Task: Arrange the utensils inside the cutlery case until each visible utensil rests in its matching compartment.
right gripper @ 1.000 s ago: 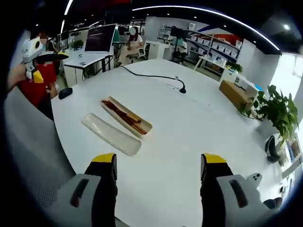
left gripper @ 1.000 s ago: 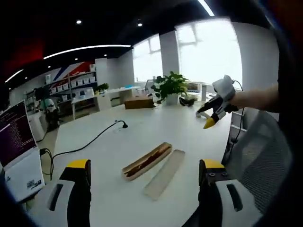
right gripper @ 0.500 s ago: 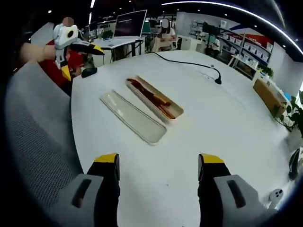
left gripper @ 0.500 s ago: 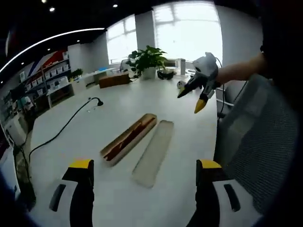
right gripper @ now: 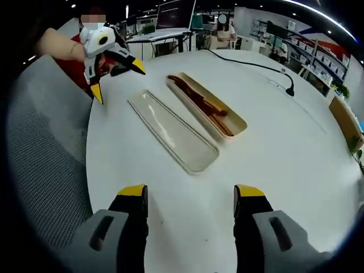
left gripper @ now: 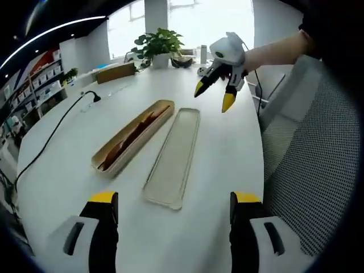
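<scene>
On the white bench [left gripper: 227, 148], the left tongs [left gripper: 168, 199] are hovering with jaws spread and nothing between them, pointing along the two long pieces lying side by side. The open cutlery case [left gripper: 134, 136] is lying to the left in the left gripper view, a shallow tan trough with dark reddish-brown utensils [left gripper: 128, 139] stretched along its length; just what they are is too small to tell. Just beside it, on its right, the pale translucent lid [left gripper: 173, 156] is resting flat and empty. Further right, the right tongs [left gripper: 215, 94] are hanging above the far end of the lid, jaws parted and carrying nothing.

In the right gripper view the lid [right gripper: 173, 131] is sitting nearer, the case [right gripper: 207, 106] beyond it, with the left tongs [right gripper: 116, 77] off at the left edge, released too.

The step in hand looks like an approach. To do it well, each gripper should be coming down along the case's long axis, jaws kept apart, taking one utensil by its midsection so the thin case isn't nudged sideways.
</scene>
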Available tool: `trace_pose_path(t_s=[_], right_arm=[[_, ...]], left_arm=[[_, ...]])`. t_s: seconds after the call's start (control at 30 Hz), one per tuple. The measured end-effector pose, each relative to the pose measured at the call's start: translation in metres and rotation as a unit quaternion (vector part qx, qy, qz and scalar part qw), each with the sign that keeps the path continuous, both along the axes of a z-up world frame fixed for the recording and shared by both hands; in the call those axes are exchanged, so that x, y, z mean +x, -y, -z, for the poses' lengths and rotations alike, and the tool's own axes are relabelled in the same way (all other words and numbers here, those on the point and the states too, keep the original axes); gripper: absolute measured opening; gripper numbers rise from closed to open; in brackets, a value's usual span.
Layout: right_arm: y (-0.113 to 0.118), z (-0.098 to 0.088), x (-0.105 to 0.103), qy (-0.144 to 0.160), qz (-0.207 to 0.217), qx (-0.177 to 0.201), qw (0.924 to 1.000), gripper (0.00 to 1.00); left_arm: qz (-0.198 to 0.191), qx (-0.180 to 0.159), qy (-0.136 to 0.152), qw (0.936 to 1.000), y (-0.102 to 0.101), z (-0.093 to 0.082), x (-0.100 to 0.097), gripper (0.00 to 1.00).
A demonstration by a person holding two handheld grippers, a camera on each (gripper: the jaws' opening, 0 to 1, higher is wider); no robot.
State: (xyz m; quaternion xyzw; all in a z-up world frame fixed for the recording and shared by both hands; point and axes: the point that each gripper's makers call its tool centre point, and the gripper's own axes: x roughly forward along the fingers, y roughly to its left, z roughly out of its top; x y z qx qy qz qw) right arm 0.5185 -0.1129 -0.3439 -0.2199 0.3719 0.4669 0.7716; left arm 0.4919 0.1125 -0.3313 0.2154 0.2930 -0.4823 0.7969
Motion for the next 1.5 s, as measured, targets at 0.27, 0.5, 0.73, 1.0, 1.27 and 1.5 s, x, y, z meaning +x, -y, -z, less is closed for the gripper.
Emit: trace_pose_path(t_s=[0.27, 0.5, 0.73, 1.0, 1.27, 1.5], right_arm=[[-0.018, 0.012, 0.009, -0.014, -0.030, 0.002, 0.9994, 0.59], [-0.030, 0.015, 0.021, 0.002, -0.055, 0.008, 0.9985, 0.56], [-0.037, 0.015, 0.018, 0.017, -0.069, 0.024, 0.9972, 0.47], [-0.036, 0.010, 0.002, 0.018, -0.122, -0.012, 0.9923, 0.33], [-0.061, 0.012, 0.009, 0.031, -0.199, -0.038, 0.9789, 0.47], [-0.076, 0.013, 0.007, 0.012, -0.219, -0.036, 0.9750, 0.37]], left_arm=[[0.016, 0.004, -0.011, 0.9998, 0.009, 0.023, 0.008, 0.72], [0.010, -0.005, -0.018, 0.9998, 0.013, 0.023, 0.013, 0.64], [0.010, -0.012, -0.022, 0.9997, 0.014, 0.025, 0.018, 0.58], [0.029, -0.012, -0.016, 0.9994, 0.016, 0.022, 0.017, 0.42], [0.085, 0.007, -0.017, 0.9962, 0.018, 0.022, 0.011, 0.39], [0.099, 0.017, -0.020, 0.9947, 0.019, 0.024, 0.012, 0.40]])
